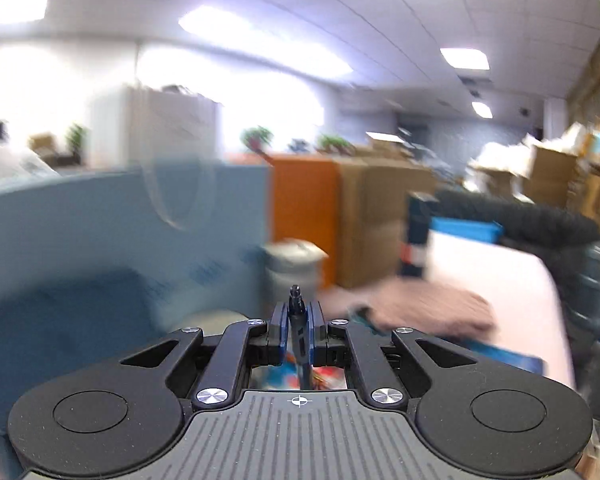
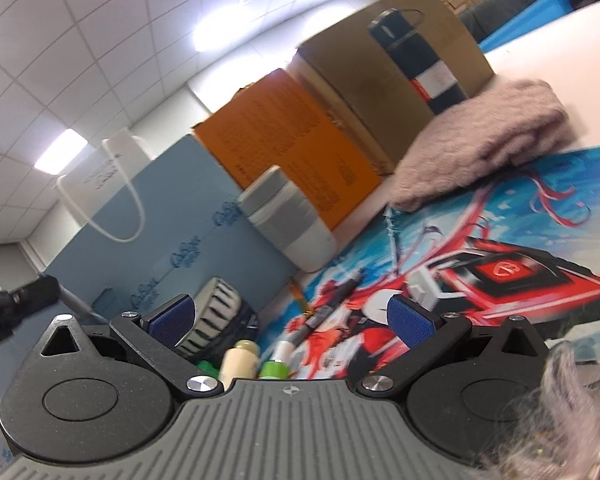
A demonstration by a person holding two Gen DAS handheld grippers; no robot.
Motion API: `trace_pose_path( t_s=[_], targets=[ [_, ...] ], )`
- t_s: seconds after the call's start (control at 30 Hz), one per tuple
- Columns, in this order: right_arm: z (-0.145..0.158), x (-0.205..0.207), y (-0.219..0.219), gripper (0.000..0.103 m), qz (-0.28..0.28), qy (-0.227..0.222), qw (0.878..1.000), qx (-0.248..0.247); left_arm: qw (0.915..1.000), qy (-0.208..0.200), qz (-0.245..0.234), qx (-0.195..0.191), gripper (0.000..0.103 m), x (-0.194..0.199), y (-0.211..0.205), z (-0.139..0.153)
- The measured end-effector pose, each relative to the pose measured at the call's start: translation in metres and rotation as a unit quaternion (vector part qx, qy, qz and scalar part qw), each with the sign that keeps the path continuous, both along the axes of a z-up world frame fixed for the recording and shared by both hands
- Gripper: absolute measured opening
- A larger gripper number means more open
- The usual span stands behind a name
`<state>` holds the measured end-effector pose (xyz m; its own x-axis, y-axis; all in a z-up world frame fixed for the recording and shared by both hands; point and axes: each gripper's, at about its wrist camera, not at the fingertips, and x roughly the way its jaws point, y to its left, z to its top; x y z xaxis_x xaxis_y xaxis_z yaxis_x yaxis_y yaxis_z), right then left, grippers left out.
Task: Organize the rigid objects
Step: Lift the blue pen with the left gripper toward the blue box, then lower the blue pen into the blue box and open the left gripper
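1. The left gripper (image 1: 298,322) is clamped on a slim black pen (image 1: 296,300), whose tip pokes up past the blue pads, raised above the table.
2. The right gripper (image 2: 292,320) has its jaws wide apart, with nothing between them.
3. On the colourful printed mat (image 2: 500,248) under it lie a dark marker (image 2: 332,300), a cream-capped bottle (image 2: 240,362) and a green cap (image 2: 274,370).
4. Far left, a grey-and-white lidded canister (image 2: 288,216) stands beside a pale blue paper bag (image 2: 172,216); far right lies a folded pink fuzzy cloth (image 2: 492,136).
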<state>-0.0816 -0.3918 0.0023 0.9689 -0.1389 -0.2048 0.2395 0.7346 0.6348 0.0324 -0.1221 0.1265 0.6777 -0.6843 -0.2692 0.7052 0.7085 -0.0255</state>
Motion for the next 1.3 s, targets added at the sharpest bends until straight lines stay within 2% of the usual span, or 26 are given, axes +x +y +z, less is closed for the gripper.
trace_pose_path(
  t_s=[0.23, 0.33, 0.4, 0.47, 0.57, 0.7, 1.0, 1.1, 1.2, 1.3],
  targets=[
    [0.024, 0.015, 0.032, 0.103, 0.047, -0.003, 0.999, -0.020, 0.9946, -0.024, 0.098, -0.021, 0.007, 0.017, 0.074, 0.017],
    [0.036, 0.029, 0.049, 0.103, 0.075, -0.001, 0.997, -0.031, 0.9919, -0.017, 0.126, 0.000, 0.007, 0.026, 0.097, 0.009],
    [0.046, 0.039, 0.061, 0.103, 0.091, 0.001, 0.995, -0.044, 0.9891, -0.011, 0.143, 0.035, 0.007, 0.033, 0.105, -0.001],
    [0.056, 0.047, 0.074, 0.103, 0.106, -0.009, 0.993, -0.059, 0.9857, -0.009, 0.145, 0.084, 0.008, 0.040, 0.104, -0.011],
    [0.065, 0.056, 0.092, 0.103, 0.122, -0.042, 0.989, -0.079, 0.9749, -0.007, 0.153, 0.162, 0.008, 0.054, 0.093, -0.028],
    [0.056, 0.068, 0.100, 0.103, 0.134, -0.040, 0.987, -0.078, 0.9665, 0.019, 0.138, 0.216, 0.008, 0.067, 0.077, -0.047],
    [0.024, 0.080, 0.085, 0.103, 0.127, -0.011, 0.989, -0.072, 0.9623, 0.065, 0.085, 0.250, 0.008, 0.087, 0.033, -0.078],
    [0.018, 0.084, 0.081, 0.103, 0.124, 0.004, 0.990, -0.067, 0.9603, 0.068, 0.089, 0.255, 0.008, 0.086, 0.029, -0.083],
    [0.015, 0.086, 0.080, 0.103, 0.121, 0.013, 0.990, -0.066, 0.9610, 0.069, 0.097, 0.249, 0.015, 0.085, 0.030, -0.080],
    [0.013, 0.087, 0.079, 0.103, 0.118, 0.016, 0.991, -0.063, 0.9624, 0.069, 0.100, 0.243, 0.015, 0.084, 0.029, -0.078]
  ],
)
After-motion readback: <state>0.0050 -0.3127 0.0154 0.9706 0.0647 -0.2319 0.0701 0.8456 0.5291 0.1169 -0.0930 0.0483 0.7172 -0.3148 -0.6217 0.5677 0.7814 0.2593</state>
